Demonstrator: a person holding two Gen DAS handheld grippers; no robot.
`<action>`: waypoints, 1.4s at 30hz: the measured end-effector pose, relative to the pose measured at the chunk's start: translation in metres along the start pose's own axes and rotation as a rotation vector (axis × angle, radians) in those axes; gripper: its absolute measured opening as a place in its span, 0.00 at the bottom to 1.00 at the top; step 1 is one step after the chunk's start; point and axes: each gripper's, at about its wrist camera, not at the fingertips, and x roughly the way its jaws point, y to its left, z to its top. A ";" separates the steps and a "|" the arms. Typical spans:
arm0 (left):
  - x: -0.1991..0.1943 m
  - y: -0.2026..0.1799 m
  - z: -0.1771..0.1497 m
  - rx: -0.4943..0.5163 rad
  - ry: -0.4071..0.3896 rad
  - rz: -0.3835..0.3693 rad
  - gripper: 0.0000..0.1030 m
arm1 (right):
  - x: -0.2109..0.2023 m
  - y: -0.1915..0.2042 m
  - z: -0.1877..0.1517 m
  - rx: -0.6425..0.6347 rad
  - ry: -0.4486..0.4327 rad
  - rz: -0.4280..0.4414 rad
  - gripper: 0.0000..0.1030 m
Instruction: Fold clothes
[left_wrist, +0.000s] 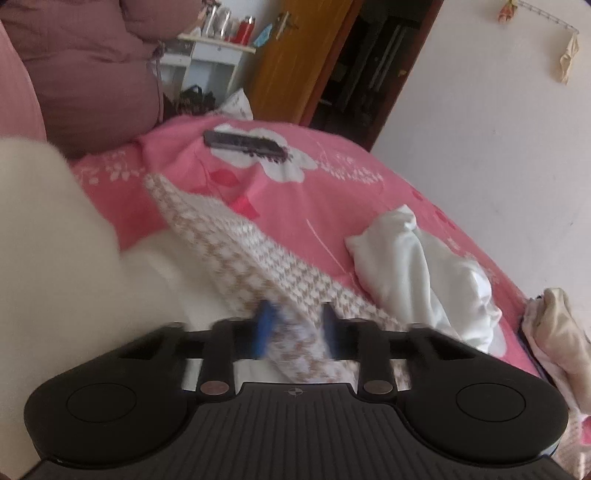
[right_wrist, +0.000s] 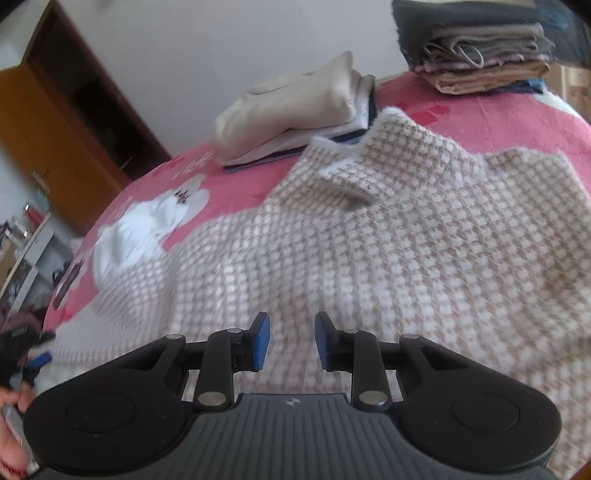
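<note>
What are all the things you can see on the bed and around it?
sweater: one, beige-and-white checked, spread on the bed
bedspread: one, pink with white flowers, under everything
white garment: one, crumpled, beside the sweater
cream pile: one, folded, far edge
dark stack: one, grey and tan, folded, far corner
flat object: one, black, on a flower
door: one, brown, behind the bed
jacket: one, mauve, on the person
left fingers: two, blue, blurred, sweater fabric between
right fingers: two, blue, apart, above the sweater

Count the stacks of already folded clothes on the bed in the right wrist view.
2. A cream-topped stack lies beyond the houndstooth sweater's collar; a darker stack sits at the far right. Others may lie out of frame.
</note>
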 end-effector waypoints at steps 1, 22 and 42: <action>-0.005 -0.004 0.000 0.022 -0.039 -0.019 0.05 | 0.005 -0.003 -0.001 0.018 0.001 0.002 0.28; -0.036 -0.092 -0.032 0.104 0.128 -0.280 0.29 | -0.048 -0.058 -0.015 0.168 -0.050 0.084 0.30; 0.031 0.031 0.053 -0.054 0.205 0.122 0.62 | 0.052 0.009 -0.026 -0.250 0.013 0.050 0.34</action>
